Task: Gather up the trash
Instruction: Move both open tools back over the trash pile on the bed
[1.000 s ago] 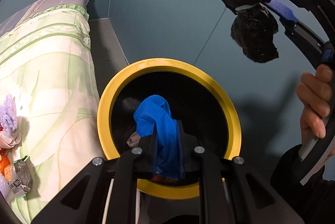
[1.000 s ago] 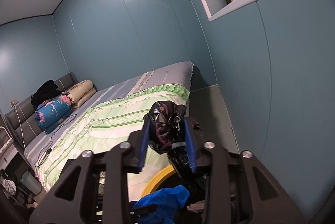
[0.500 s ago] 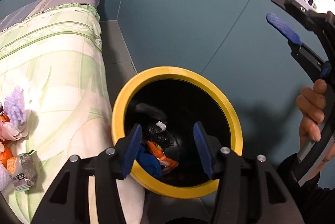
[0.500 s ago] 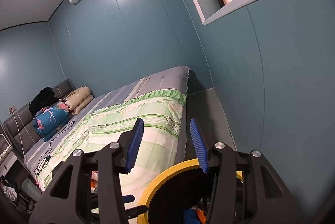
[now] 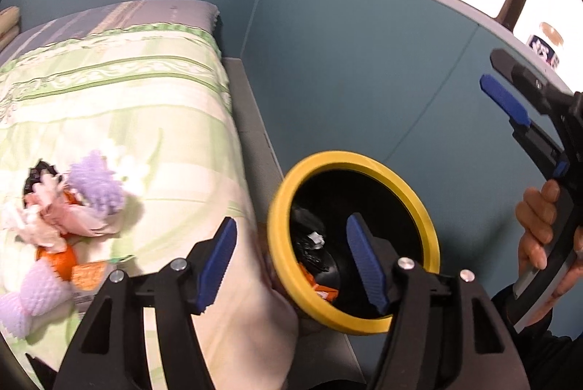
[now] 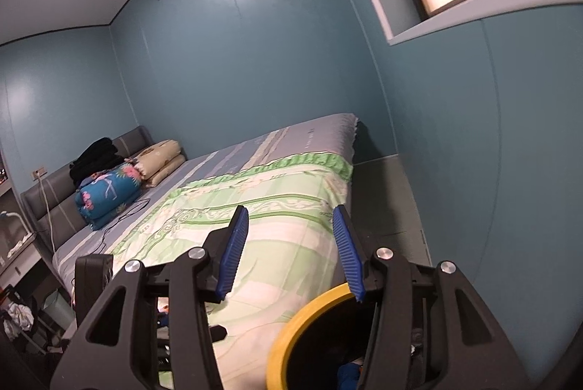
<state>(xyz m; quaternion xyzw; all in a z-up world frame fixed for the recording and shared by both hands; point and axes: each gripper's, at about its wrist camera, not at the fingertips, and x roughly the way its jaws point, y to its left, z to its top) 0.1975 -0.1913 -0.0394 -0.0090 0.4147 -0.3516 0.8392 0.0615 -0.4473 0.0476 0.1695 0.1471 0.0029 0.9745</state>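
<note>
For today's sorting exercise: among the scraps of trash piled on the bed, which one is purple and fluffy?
The lilac tuft at the top right of the pile on the bed. The scraps beside it are pink tissue, an orange wrapper and something black.

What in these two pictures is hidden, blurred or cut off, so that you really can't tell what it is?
- Trash pile on the bed, left wrist view: motion blur smears it, so single pieces are unclear.
- Bottom of the yellow-rimmed bin, both views: dark inside, and the left gripper covers part.
- Jar on the window sill, left wrist view: too small, label unreadable.
- Right gripper, right wrist view: its frame hides most of the bin.
</note>
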